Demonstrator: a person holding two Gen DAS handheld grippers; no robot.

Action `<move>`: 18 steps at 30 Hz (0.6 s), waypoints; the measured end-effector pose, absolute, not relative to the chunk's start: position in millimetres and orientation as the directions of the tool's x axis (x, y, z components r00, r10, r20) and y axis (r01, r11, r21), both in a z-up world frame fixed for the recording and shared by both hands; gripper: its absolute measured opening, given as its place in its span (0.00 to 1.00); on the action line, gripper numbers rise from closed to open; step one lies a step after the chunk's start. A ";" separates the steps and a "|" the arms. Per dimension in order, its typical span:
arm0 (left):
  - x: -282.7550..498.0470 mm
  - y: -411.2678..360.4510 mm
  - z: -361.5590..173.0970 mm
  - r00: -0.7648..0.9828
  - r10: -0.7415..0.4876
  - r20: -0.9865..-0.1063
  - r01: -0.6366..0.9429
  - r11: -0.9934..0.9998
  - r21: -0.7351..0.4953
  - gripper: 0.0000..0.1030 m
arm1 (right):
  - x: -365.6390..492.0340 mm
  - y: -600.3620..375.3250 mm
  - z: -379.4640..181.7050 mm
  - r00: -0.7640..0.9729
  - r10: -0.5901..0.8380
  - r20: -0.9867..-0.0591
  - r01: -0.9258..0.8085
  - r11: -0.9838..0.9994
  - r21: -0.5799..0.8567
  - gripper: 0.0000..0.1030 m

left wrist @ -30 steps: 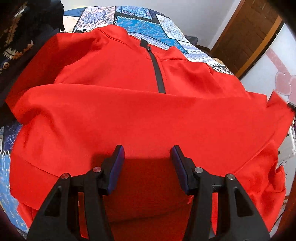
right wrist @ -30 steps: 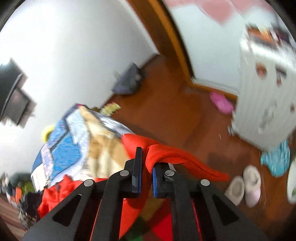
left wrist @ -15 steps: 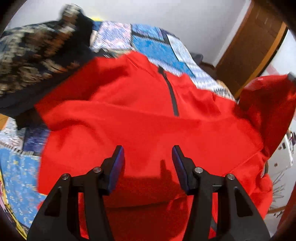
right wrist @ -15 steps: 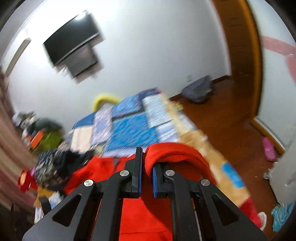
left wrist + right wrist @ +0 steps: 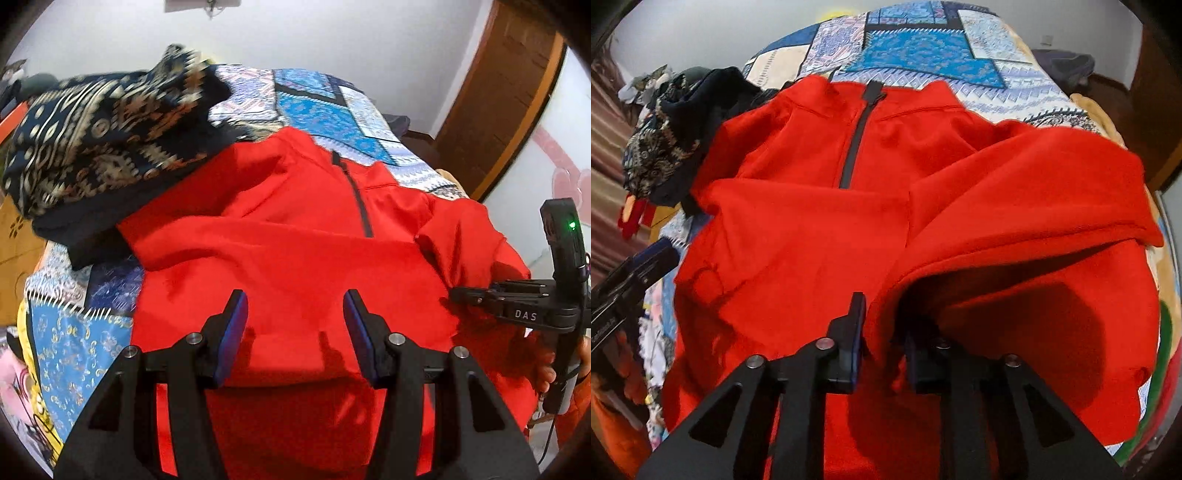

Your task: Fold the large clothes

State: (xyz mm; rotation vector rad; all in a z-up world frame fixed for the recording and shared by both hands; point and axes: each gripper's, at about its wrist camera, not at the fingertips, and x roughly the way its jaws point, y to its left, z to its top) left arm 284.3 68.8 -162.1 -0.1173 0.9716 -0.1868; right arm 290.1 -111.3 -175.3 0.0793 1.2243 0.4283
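Right claw [image 5: 882, 332], clenched on the sleeve [image 5: 1015, 206], has swung it across the red jacket [image 5: 295, 251] while left claw [image 5: 291, 325] hovers released.

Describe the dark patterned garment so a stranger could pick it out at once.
Start at the bed with the blue patchwork quilt. A red zip-neck pullover lies spread across it. The dark patterned garment is heaped beside the pullover's shoulder, navy with tan geometric motifs, the only bunched, printed piece there.
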 end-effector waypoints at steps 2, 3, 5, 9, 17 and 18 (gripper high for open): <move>287.0 57.6 -154.6 0.554 -0.223 -0.802 0.133 0.975 -0.179 0.51 | 286.8 -123.3 -163.8 0.277 0.376 -0.884 -0.279 0.912 0.301 0.23; 288.9 50.6 -149.8 0.557 -0.232 -0.797 0.150 0.972 -0.178 0.51 | 284.6 -127.4 -158.8 0.288 0.381 -0.878 -0.278 0.911 0.304 0.30; 294.8 31.3 -136.9 0.564 -0.256 -0.785 0.197 0.965 -0.174 0.51 | 278.5 -143.9 -140.7 0.352 0.383 -0.854 -0.271 0.915 0.299 0.44; 304.7 -11.0 -113.8 0.578 -0.295 -0.761 0.299 0.944 -0.138 0.51 | 267.1 -186.8 -110.8 0.510 0.333 -0.793 -0.215 0.942 0.257 0.53; 333.2 -118.8 -117.5 0.469 -0.366 -0.804 0.508 0.856 -0.094 0.51 | 263.9 -265.4 -112.2 0.610 0.150 -0.778 -0.026 0.985 0.169 0.55; 335.4 -128.2 -123.1 0.448 -0.367 -0.815 0.524 0.846 -0.094 0.51 | 264.6 -267.3 -117.3 0.601 0.149 -0.785 -0.012 0.984 0.178 0.55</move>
